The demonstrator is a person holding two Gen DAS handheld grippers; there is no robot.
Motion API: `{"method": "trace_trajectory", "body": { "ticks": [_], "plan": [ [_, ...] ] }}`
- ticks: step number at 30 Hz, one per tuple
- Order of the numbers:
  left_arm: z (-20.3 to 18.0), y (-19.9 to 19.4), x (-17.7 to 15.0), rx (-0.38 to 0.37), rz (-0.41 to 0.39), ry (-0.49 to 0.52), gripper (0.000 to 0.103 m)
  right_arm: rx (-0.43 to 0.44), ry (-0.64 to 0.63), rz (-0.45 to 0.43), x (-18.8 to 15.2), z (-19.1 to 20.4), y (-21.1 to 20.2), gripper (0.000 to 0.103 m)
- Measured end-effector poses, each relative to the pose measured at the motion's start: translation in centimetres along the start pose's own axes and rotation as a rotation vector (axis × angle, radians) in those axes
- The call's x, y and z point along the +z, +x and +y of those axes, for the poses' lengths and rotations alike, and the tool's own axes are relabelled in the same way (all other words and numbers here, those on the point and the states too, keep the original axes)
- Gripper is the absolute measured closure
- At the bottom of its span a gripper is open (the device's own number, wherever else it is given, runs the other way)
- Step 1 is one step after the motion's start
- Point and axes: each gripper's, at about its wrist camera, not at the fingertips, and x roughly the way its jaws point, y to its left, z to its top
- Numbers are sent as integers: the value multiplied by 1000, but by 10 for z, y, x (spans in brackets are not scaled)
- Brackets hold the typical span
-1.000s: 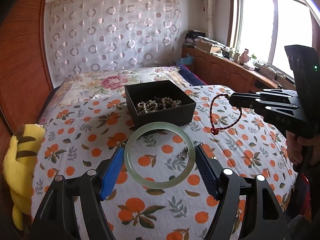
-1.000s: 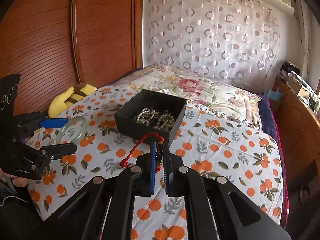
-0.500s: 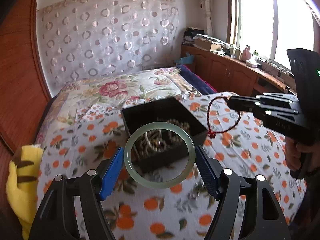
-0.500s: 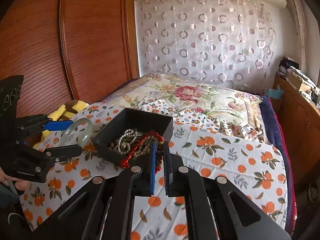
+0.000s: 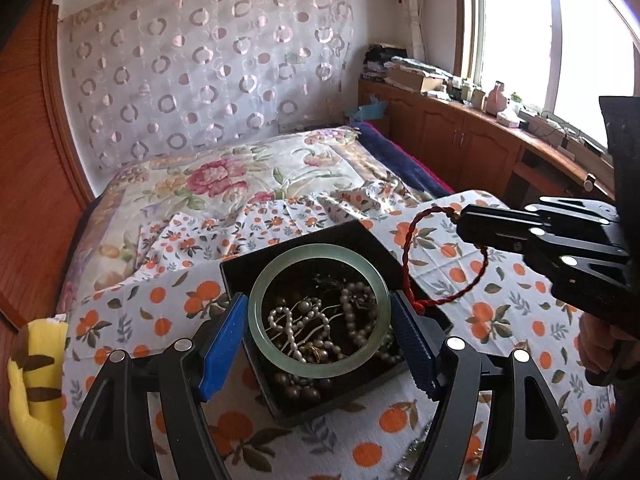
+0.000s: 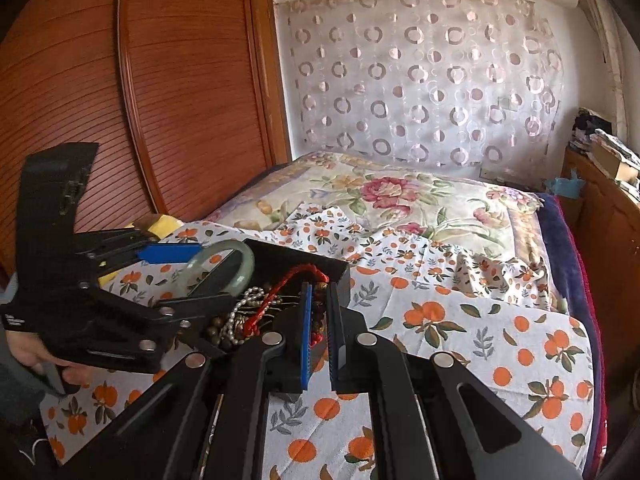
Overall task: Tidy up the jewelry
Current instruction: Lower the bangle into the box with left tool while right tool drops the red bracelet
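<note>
Left gripper [image 5: 319, 328] pinches the jade bangle [image 5: 319, 311] directly above the black jewelry box [image 5: 420, 376]. Right gripper [image 6: 318, 312] clamps the red cord bracelet [image 5: 408, 256] over the box's edge. Advise lowering both before release.

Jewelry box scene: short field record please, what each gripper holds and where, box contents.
left gripper: shut on jade bangle, held above the box
right gripper: shut on red cord bracelet, loop hanging at the box's right edge
black box: open, on the orange-print sheet
box contents: pearl strands, dark beads
release: not yet, both pieces gripped
</note>
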Motion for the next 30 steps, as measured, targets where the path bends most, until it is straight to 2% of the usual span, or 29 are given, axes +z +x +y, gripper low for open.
{"method": "trace_trajectory", "body": {
  "ticks": [17, 30],
  "plan": [
    [7, 17, -4, -23, 20, -26, 34, 5, -1, 27, -6, 4, 12, 95],
    [25, -7, -1, -8, -47, -58, 33, 19, -7, 47, -5, 13, 22, 95]
  ]
}}
